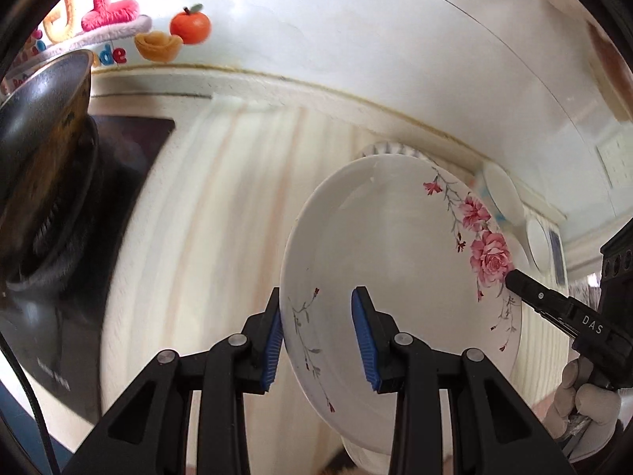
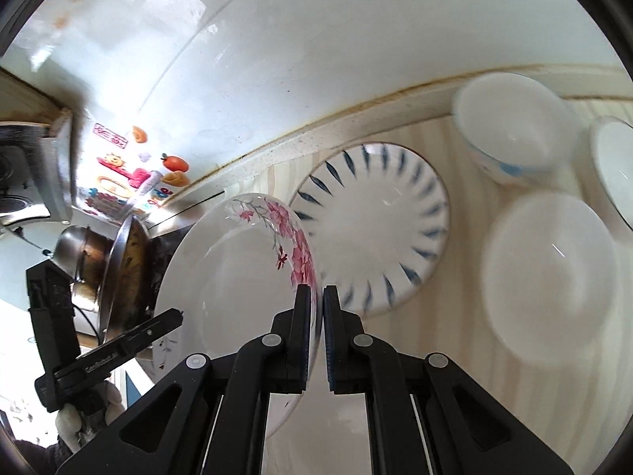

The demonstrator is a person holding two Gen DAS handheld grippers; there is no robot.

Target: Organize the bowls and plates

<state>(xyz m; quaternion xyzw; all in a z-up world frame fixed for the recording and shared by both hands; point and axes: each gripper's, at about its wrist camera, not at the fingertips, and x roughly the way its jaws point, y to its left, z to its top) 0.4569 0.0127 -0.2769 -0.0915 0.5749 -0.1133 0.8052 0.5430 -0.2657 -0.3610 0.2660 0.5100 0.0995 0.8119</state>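
Observation:
A white plate with pink roses is held tilted above the counter. My right gripper is shut on its rim; its finger also shows in the left wrist view. My left gripper is open, its jaws straddling the plate's opposite rim without clamping; it shows in the right wrist view. A white plate with blue dashes lies flat on the counter beyond, partly hidden behind the rose plate in the left wrist view.
A blue-patterned white bowl, a plain white bowl and another white dish stand at the right. A metal wok sits on a black stove at the left. A tiled wall with stickers runs behind.

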